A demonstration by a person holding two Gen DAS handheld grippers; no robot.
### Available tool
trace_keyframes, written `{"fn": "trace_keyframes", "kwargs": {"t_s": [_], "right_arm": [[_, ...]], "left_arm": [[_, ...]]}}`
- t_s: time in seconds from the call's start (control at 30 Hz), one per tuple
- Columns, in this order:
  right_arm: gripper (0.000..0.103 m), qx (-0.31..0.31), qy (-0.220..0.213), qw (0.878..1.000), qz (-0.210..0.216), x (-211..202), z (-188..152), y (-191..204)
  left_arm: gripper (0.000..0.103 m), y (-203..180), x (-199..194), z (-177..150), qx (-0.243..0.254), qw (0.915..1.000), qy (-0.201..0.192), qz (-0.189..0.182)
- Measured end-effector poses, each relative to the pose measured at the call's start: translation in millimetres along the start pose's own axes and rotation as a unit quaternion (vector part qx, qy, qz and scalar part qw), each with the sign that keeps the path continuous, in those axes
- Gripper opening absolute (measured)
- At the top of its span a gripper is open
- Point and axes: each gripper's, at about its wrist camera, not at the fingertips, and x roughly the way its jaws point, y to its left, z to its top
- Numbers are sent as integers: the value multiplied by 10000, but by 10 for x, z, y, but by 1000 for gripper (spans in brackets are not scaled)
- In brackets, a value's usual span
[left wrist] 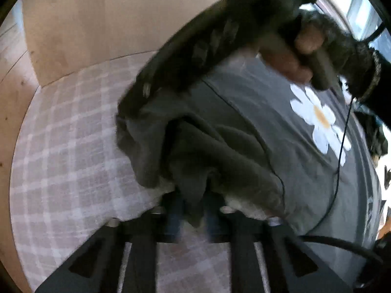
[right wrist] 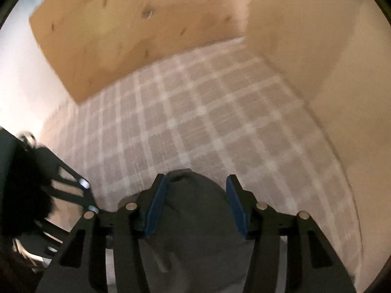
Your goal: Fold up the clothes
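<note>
- While the left gripper (left wrist: 193,207) is clamped on a bunched fold of the grey shirt (left wrist: 256,122), the right gripper (right wrist: 195,202) stands apart, cloth between its pads (right wrist: 156,207) but unpinched.
- The shirt lies on the checked sheet (left wrist: 73,146), daisy print (left wrist: 320,122) up.
- It looks light, limp and stretchy: it will sag and crease.
- Best taken at hems or seams, both corners together.

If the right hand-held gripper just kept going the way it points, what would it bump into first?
Most likely the dark grey fabric garment lying between the blue pads of the open right hand-held gripper. Beyond it is the pink-and-white checked cloth surface. The picture is blurred, so depth is uncertain.
</note>
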Motion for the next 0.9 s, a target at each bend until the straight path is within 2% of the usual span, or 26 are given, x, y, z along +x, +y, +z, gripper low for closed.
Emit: {"fn": "trace_keyframes", "kwargs": {"t_s": [0.03, 0.1, 0.17, 0.2, 0.23, 0.27, 0.3, 0.33, 0.37, 0.4, 0.43, 0.5, 0.53, 0.6, 0.7, 0.8, 0.87, 0.9], "right_arm": [[49, -125, 134, 9998, -35, 79, 16, 30], [8, -178, 176, 9996, 138, 78, 20, 63], [8, -239, -151, 9996, 23, -105, 3, 74], [8, -158, -455, 9987, 190, -259, -39, 33], [8, -74, -751, 9966, 343, -407, -84, -12], [12, 36, -938, 9950, 329, -495, -147, -89], [30, 157, -830, 9964, 70, -474, -178, -166], [46, 278, -715, 9969, -183, -450, -204, -241], [59, 402, -554, 9969, -383, -395, -181, -289], [59, 561, -457, 9958, -554, -350, -173, -360], [59, 669, -465, 9952, -541, -339, -160, -397], [59, 772, -528, 9954, -210, -318, -127, -418], [59, 687, -472, 9963, -193, -283, -101, -390], [59, 422, -310, 9979, -383, -184, -61, -309], [59, 446, -143, 9987, -209, -99, -32, -307], [59, 580, -275, 9979, -103, -186, -72, -359], [59, 624, -313, 9974, -161, -267, -124, -388], [59, 635, -315, 9972, -221, -312, -155, -402]], "left_arm": [[10, 12, -34, -17, 21, 10000, -39, 39], [9, 6, -128, -53, 119, 9997, -96, 183], [9, -8, -253, -97, 217, 9988, -164, 400], [10, -22, -346, -130, 257, 9980, -211, 539], [15, -39, -438, -176, 298, 9969, -256, 683], [19, -60, -526, -246, 344, 9955, -295, 837], [30, -72, -582, -307, 362, 9946, -287, 927], [48, -62, -570, -363, 335, 9950, -152, 924], [53, -34, -539, -413, 307, 9949, 9, 957], [53, 3, -511, -427, 260, 9946, 91, 996], [51, 39, -484, -441, 214, 9942, 173, 1035], [51, 112, -428, -469, 121, 9932, 336, 1112], [51, 145, -399, -462, 77, 9929, 369, 1130], [51, 195, -336, -375, -3, 9937, 259, 1089], [52, 269, -241, -243, -123, 9946, 93, 1028], [51, 307, -87, -112, -207, 9979, 43, 616], [41, 288, -4, -68, -76, 9984, 69, 549], [27, 269, 31, -56, 32, 9983, 92, 579]]}}
